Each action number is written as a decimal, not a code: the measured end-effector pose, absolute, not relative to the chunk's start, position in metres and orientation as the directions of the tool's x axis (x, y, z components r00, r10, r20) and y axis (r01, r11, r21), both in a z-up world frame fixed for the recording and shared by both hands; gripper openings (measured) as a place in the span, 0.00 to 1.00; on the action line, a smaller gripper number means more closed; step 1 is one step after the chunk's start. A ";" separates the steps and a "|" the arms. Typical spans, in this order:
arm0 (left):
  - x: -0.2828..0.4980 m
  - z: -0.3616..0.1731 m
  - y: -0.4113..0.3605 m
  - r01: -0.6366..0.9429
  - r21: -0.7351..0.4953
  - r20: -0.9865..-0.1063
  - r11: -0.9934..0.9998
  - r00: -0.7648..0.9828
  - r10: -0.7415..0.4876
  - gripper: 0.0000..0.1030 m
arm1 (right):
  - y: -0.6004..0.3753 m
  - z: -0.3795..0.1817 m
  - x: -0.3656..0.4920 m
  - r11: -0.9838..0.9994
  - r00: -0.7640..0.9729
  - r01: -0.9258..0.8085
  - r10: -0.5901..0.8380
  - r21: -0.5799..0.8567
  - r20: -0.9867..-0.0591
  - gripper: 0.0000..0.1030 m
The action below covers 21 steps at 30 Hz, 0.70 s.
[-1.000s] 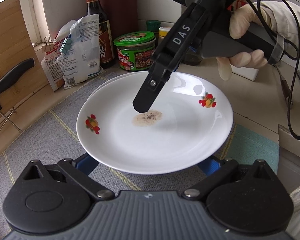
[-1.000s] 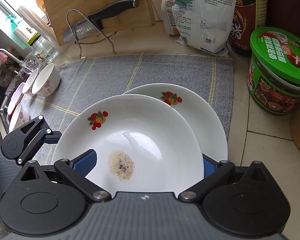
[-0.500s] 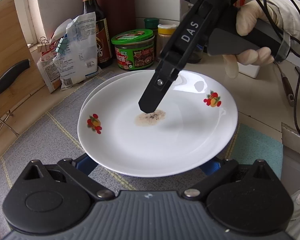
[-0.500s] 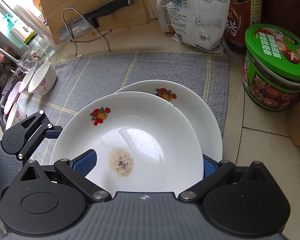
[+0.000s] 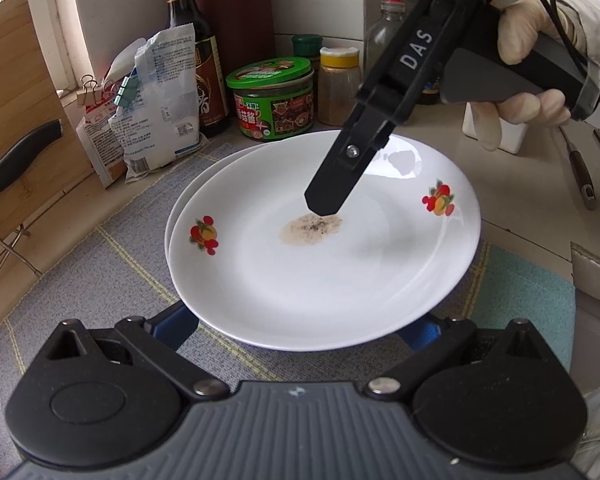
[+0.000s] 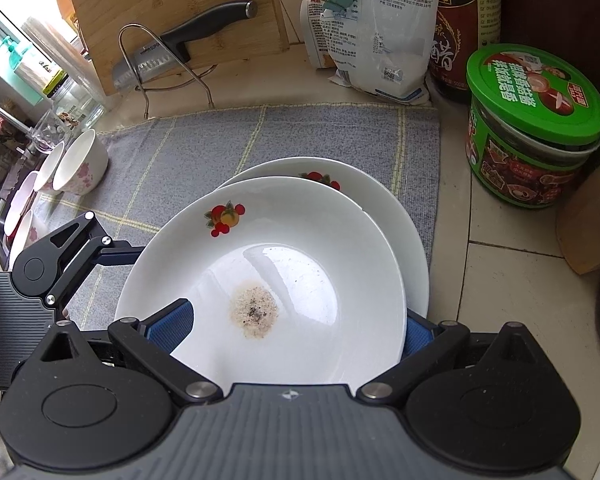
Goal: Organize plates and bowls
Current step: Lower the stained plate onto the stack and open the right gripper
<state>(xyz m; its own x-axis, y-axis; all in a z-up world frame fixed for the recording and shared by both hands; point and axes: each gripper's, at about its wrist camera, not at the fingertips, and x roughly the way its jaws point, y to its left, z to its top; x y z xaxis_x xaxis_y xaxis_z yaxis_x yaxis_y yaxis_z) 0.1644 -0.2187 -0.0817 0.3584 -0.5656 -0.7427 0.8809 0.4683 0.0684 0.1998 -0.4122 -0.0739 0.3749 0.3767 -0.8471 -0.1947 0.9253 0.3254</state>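
Note:
A white plate (image 5: 320, 280) with fruit prints and a brown crumb stain lies partly over a second matching plate (image 6: 380, 200) on the grey mat (image 6: 260, 140). The top plate's near rim sits over the spread blue pads of my left gripper (image 5: 296, 324), which is open; its finger (image 6: 116, 256) runs under the rim. My right gripper (image 6: 292, 320) is open and slants steeply down from above. Its fingertip (image 5: 324, 204) sits at the plate's middle, beside the stain. Several pink-flowered bowls (image 6: 80, 164) lie tipped at the mat's left end.
Along the back stand a green-lidded jar (image 5: 272, 96), a dark sauce bottle (image 5: 192, 40), clipped bags (image 5: 156, 100) and spice jars (image 5: 338, 84). A knife (image 6: 188, 36) rests on a wire rack against a wooden board (image 6: 172, 4). A teal cloth (image 5: 532, 292) lies to the right.
The stained plate and both grippers have moved together toward the back of the counter. The plate now covers more of the lower plate. Neither gripper has changed its opening.

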 end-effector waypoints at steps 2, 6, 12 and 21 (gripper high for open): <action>0.164 -0.082 -0.219 0.881 0.066 -0.742 0.469 0.357 -0.567 0.99 | -0.412 -0.073 0.199 0.926 0.376 -0.192 0.374 0.324 -0.848 1.00; 0.164 -0.081 -0.219 0.880 0.065 -0.741 0.471 0.359 -0.567 0.99 | -0.412 -0.072 0.198 0.929 0.380 -0.187 0.367 0.318 -0.849 1.00; 0.164 -0.081 -0.219 0.876 0.064 -0.740 0.478 0.363 -0.566 1.00 | -0.413 -0.070 0.195 0.933 0.387 -0.182 0.359 0.311 -0.849 1.00; 0.161 -0.079 -0.219 0.880 0.076 -0.728 0.469 0.370 -0.577 0.99 | -0.414 -0.067 0.191 0.939 0.402 -0.170 0.342 0.298 -0.850 1.00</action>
